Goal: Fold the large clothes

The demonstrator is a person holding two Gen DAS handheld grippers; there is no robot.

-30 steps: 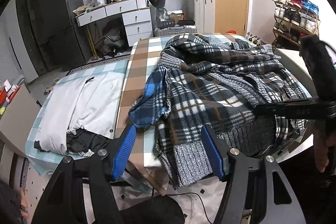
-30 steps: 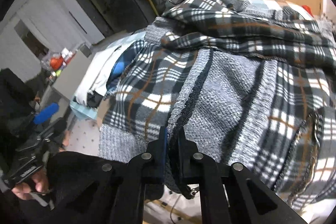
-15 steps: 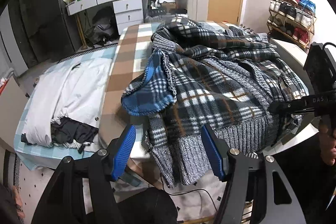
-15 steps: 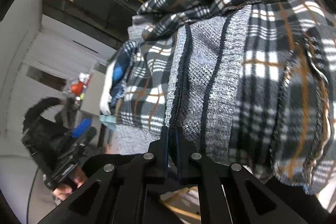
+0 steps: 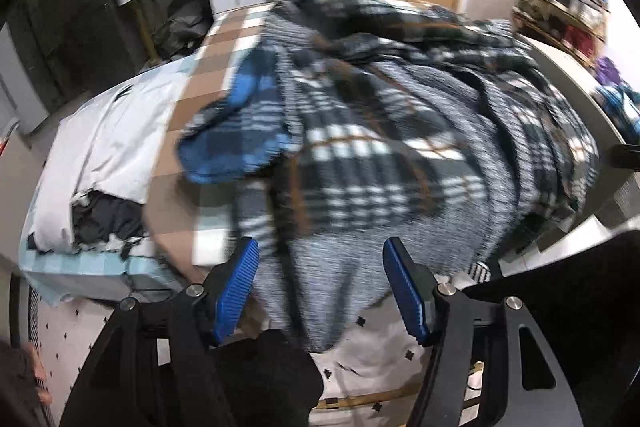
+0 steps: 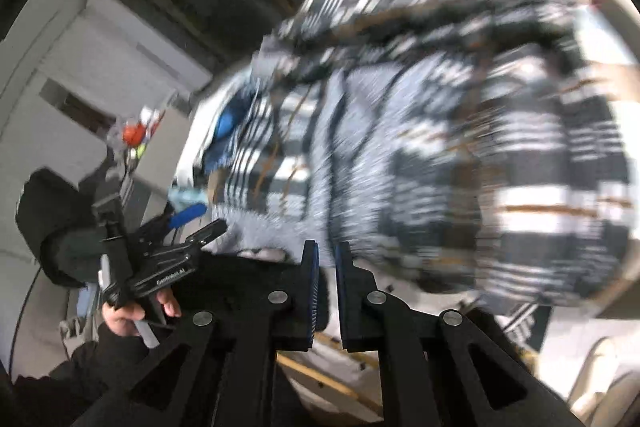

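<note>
The one large plaid fleece jacket with grey knitted hem and blue lining [image 5: 384, 155] is lying bunched across the bench with the brown-and-white checked cover [image 5: 188, 131], its hem hanging over the near edge at six o'clock. The right gripper [image 6: 323, 267] is pinching the jacket's grey knit edge, its fingers almost together with only thin fabric between them; the picture is blurred, but cloth is running right into the gap. The left gripper [image 5: 320, 287] is standing about half open around the hanging hem, its blue ribbed fingers [image 5: 236, 287] either side of the cloth and not pressing on it. The risk is that so thin a pinch is slipping off the heavy knit while the garment is being dragged, or that the whole bundle is sliding off the bench edge toward the floor, since much of it is already overhanging. The left fingers may also close on several layers at once, spoiling a clean fold. Counted: one jacket, two grippers, one white garment [image 5: 100, 147] on the lower surface at nine o'clock.
</note>
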